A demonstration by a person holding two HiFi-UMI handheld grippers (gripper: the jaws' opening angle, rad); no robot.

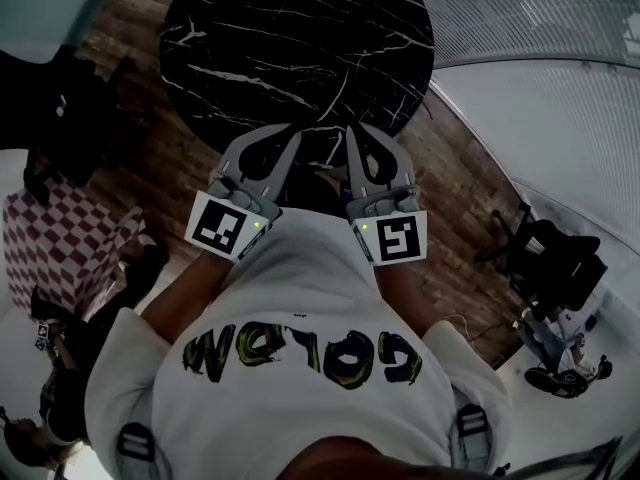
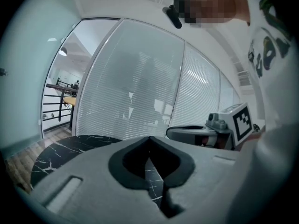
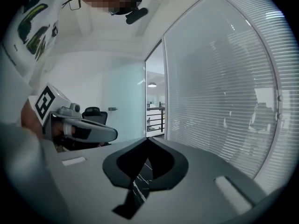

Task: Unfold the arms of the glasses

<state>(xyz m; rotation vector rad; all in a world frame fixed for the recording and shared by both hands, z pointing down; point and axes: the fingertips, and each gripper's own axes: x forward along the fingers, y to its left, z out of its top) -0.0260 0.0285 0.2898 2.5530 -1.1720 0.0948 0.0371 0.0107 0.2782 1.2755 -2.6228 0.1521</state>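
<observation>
Left tongs (image 2: 149,143): jaws fully together, nothing between them. Only a strip of the black marble table (image 1: 300,38) shows through the cut-out behind the tips. Right tongs (image 3: 148,143): same, jaws closed on each other, empty, pointing slightly down. In the head view both sit side by side in the middle of the frame. Their tips are close together but apart, right at the lower edge of the round table top. Marker cube of the left one (image 1: 222,226) is at centre left and that of the right one (image 1: 398,236) at centre right, both just above my white shirt (image 1: 300,308). Each gripper view catches the other tongs off to the side, level with its own. Glasses: can't tell where they are; no view shows them on the marble. A dark patch sits between the two tongs in the head view, too murky to identify. Around the table is a wooden floor (image 1: 150,148). A red-and-white checkered thing (image 1: 60,238) is at the left edge and an office chair (image 1: 560,258) at the right. Glass wall with blinds (image 3: 224,87) fills the background, upper right of the head view.
</observation>
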